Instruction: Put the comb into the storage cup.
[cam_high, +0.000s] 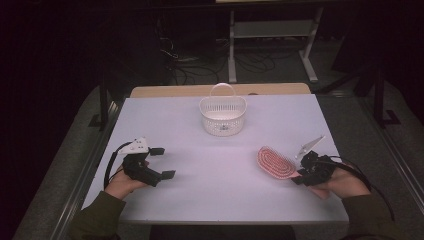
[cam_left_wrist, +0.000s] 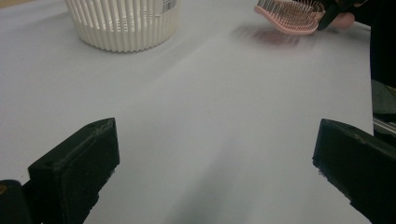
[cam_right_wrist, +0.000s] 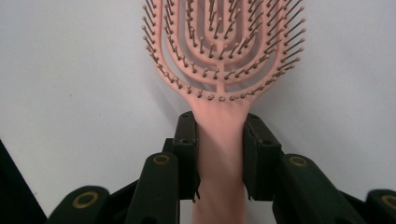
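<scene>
1. Gripping the smooth handle of a pink plastic oval hairbrush (cam_right_wrist: 223, 56), the right tongs (cam_right_wrist: 219, 144) are clamped on it; its vented, ball-tipped bristle head is held just above the pale matte surface (cam_high: 215, 165).
2. Left tongs (cam_left_wrist: 215, 163) stand wide apart, empty.
3. Farther off stands a white slatted plastic basket (cam_high: 223, 117) with a hoop handle; its label is cut off and unreadable.

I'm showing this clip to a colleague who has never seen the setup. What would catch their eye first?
The pink hairbrush stands out at the table's right, bristles up, its handle clamped in the right claw. Next, the white slatted basket with its handle raised, standing alone at the far middle of the table. The left claw hangs open over the near left, holding nothing.
</scene>
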